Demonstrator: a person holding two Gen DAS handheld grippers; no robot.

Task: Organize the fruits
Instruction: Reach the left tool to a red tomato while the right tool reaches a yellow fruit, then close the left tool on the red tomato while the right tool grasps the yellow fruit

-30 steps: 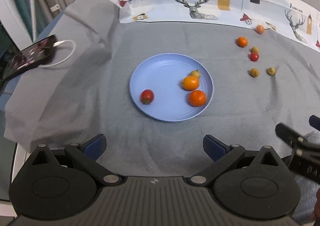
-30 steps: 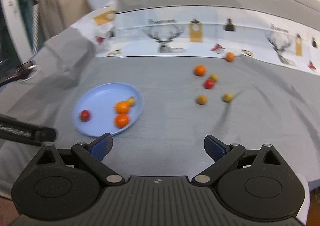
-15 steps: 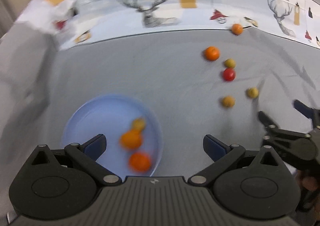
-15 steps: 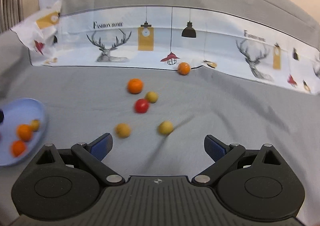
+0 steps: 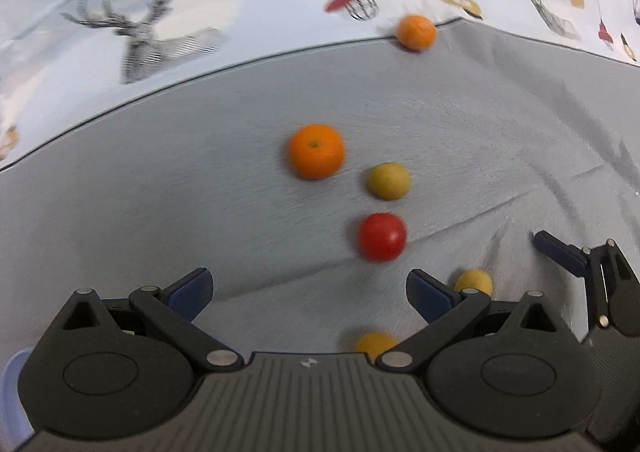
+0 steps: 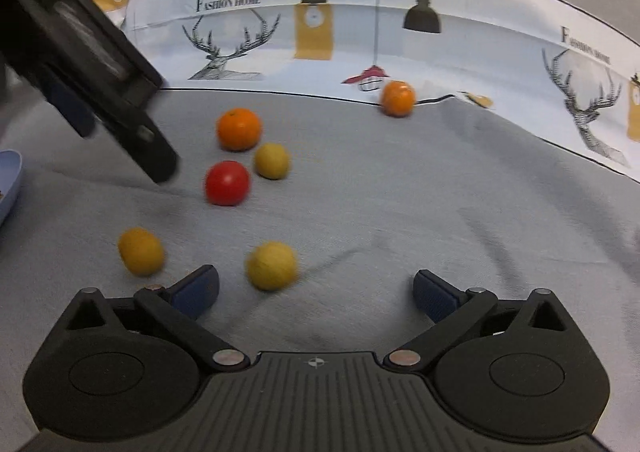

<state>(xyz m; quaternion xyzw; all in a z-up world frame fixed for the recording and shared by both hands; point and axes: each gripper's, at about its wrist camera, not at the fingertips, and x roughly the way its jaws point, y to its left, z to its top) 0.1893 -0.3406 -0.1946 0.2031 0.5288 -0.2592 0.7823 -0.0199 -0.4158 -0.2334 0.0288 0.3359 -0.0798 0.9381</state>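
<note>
- Right gripper: spread, empty, nearest; small round yellow fruit just ahead, left of centre.
- Left gripper: spread, empty, farther from that fruit.

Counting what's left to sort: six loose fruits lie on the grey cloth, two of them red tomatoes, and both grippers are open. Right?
One slip: only one red tomato is there, as the right wrist view shows. Six fruits do lie on the grey cloth, and the left gripper and right gripper are open.
</note>
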